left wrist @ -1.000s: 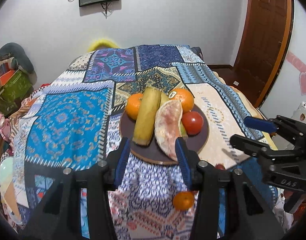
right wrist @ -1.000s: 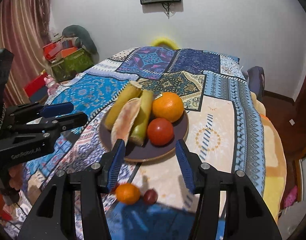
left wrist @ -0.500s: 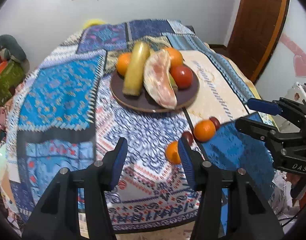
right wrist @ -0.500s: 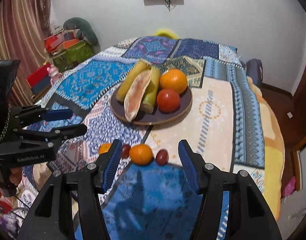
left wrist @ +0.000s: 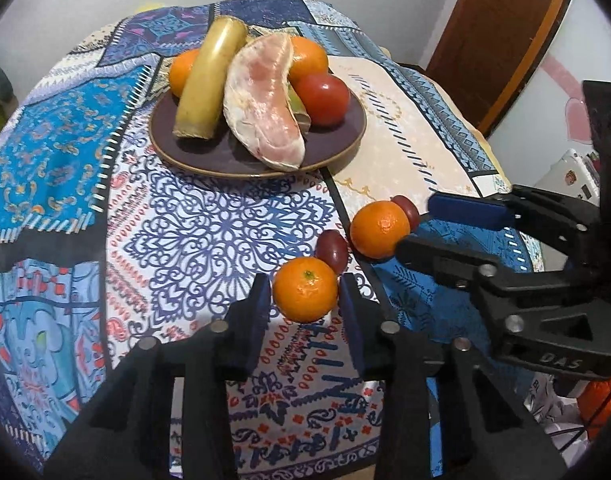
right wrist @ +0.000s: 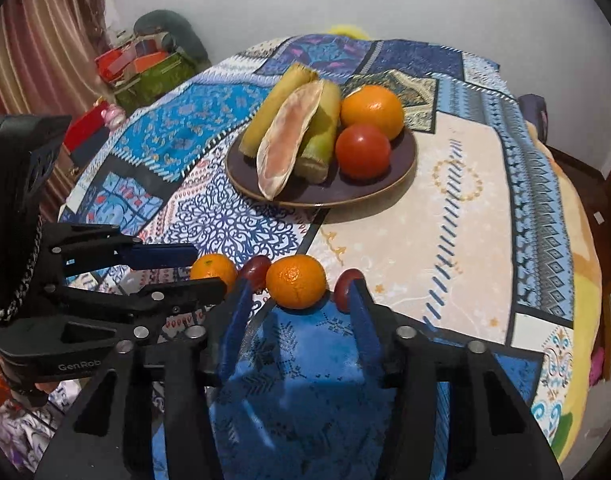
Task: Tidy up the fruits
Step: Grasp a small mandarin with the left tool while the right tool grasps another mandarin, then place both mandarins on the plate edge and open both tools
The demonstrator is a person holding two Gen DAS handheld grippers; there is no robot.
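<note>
- Tongs on the left, in the left wrist view, were closing around the nearer small orange, which sat between the blue pads; the pads stood just beside its flanks and I could not tell if they pressed yet.
- That orange lay on the patterned cloth of the table, touching a dark red grape-like fruit behind it, near the front edge.
- Beyond, a second small orange lay between the right tongs, another dark fruit touching it.
- Farther back, the brown plate carried larger fruit: a pomelo wedge among them.
- Judged from its look, the small orange would be light, round and somewhat soft, liable to roll or squirt out; a hold across its widest middle, gentle enough not to bruise, seemed best.
- Right tongs, in the right wrist view, were also closing, with the second small orange between the pads but a clear gap on each side, so nothing was gripped.
- Dark fruits sat close on either side and might be nudged or pinched by the fingers.
- Left tongs showed at the left, around the other orange.
</note>
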